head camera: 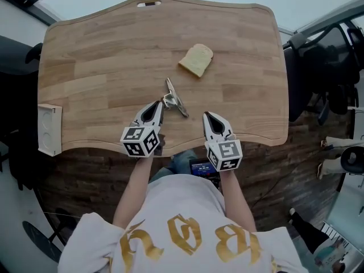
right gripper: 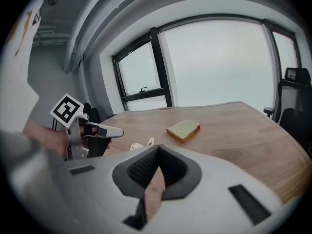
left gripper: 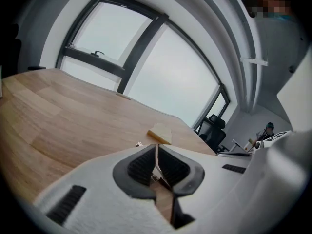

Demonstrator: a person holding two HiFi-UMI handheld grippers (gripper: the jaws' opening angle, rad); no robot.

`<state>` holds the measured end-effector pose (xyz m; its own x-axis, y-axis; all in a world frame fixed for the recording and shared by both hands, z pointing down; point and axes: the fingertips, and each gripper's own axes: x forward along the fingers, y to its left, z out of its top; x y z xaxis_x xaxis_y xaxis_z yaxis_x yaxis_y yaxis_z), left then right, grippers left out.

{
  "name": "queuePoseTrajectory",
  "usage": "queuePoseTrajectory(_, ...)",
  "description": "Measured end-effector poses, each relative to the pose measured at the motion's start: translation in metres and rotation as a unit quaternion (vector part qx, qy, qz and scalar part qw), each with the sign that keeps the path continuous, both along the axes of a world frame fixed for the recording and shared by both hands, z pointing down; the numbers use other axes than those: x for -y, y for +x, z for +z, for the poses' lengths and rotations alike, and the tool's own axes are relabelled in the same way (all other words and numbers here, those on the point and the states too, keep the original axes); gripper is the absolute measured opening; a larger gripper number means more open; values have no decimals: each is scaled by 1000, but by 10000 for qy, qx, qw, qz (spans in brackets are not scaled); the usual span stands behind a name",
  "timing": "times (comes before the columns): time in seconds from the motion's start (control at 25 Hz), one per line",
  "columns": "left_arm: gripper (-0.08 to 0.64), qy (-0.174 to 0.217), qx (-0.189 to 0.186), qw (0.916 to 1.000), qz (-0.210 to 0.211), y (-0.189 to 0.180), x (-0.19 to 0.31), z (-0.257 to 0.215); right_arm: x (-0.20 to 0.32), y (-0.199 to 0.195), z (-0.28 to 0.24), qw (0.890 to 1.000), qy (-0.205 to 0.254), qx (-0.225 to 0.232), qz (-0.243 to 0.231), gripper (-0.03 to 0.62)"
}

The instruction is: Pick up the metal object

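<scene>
The metal object (head camera: 175, 100), a shiny hinged clip-like piece, is on the wooden table (head camera: 108, 56) near its front middle. My left gripper (head camera: 160, 103) is at the piece's near end, shut on it. In the left gripper view a thin metal strip (left gripper: 156, 161) stands between the closed pads. I cannot tell whether the piece is off the wood. My right gripper (head camera: 207, 116) hovers to its right, shut and holding nothing. From the right gripper view, bits of the metal object (right gripper: 136, 146) show just past the left gripper (right gripper: 121, 131).
A slice of bread (head camera: 197, 60) lies farther back, right of centre. A white box (head camera: 49, 128) sits at the table's left front corner. Black office chairs (head camera: 324, 67) stand off the right edge. The table's front edge runs just under both grippers.
</scene>
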<state>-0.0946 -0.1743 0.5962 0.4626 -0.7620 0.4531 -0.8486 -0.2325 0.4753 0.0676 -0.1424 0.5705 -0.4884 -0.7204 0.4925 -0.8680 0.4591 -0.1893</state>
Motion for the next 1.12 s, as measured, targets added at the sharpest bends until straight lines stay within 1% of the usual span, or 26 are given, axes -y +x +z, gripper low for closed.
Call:
queuePoseTrajectory(0.08, 22, -154, -165, 9997, 6, 2, 1, 9, 2, -2, 4, 10000, -52, -18, -10, 11)
queuePoseTrajectory(0.16, 50, -335, -305, 9990, -35, 2, 0, 20, 1, -3, 7, 9999, -103, -52, -26, 11)
queuePoseTrajectory(0.32, 74, -644, -524, 9965, -33, 9, 1, 37, 1, -4, 15, 9997, -203, -105, -72, 11)
queuePoseTrajectory(0.48, 142, -983, -991, 9901, -124, 17, 3, 52, 1, -4, 22, 9995, -291, -136, -62, 11)
queuePoseTrajectory(0.6, 143, -1134, -1144, 9867, -225, 18, 4, 61, -1, -6, 27, 9993, -335, -140, -86, 11)
queuePoseTrajectory(0.72, 146, -1261, -1252, 9839, -205, 24, 4, 68, -3, -4, 30, 9992, -374, -144, -84, 11)
queuePoseTrajectory(0.8, 147, -1351, -1404, 9806, -221, 28, 4, 72, -4, 0, 31, 9991, -392, -142, -49, 11)
queuePoseTrajectory(0.88, 146, -1434, -1580, 9764, -324, 30, 5, 76, -5, 3, 32, 9991, -414, -132, -18, 11)
queuePoseTrajectory(0.92, 131, -1463, -1646, 9746, -406, 29, 7, 78, -4, 4, 33, 9990, -425, -130, -3, 11)
queuePoseTrajectory(0.96, 100, -1477, -1704, 9730, -485, 27, 8, 79, -3, 6, 33, 9990, -435, -127, 13, 11)
queuePoseTrajectory(1.04, 96, -1498, -1862, 9692, -590, 26, 10, 80, -2, 9, 34, 9989, -448, -117, 42, 11)
queuePoseTrajectory(1.12, 80, -1532, -2036, 9651, -608, 28, 11, 78, -1, 11, 34, 9989, -453, -103, 59, 11)
